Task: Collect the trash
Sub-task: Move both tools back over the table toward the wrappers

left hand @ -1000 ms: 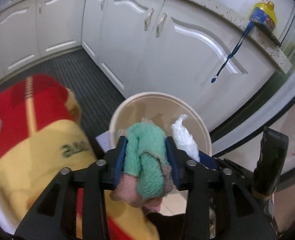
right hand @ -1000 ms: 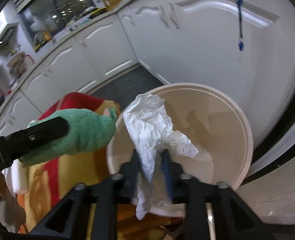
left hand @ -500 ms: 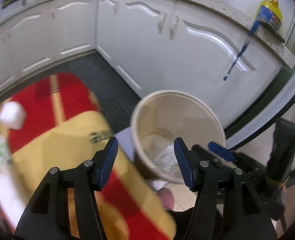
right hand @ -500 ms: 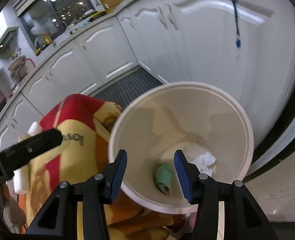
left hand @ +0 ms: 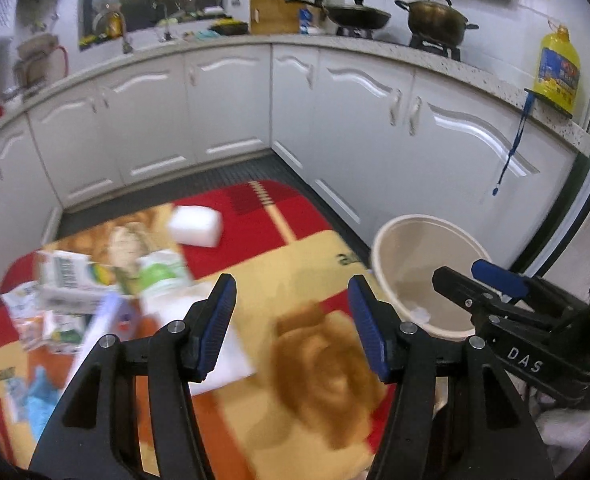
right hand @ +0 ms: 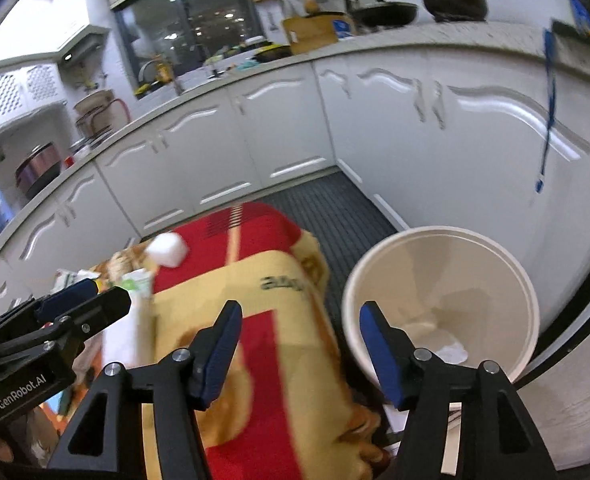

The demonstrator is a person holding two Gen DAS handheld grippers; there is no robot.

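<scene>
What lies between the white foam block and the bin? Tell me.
Only the bare red and yellow cloth. In the left wrist view, nothing lies on it between the foam block and the bin; the litter sits farther left.

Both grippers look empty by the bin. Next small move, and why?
Probably swing the left gripper toward the wrapper pile on the blanket to pick the next piece. Nothing sits between its jaws; the right gripper is opening, also empty. The bin already holds white scraps, while the litter remains.
</scene>
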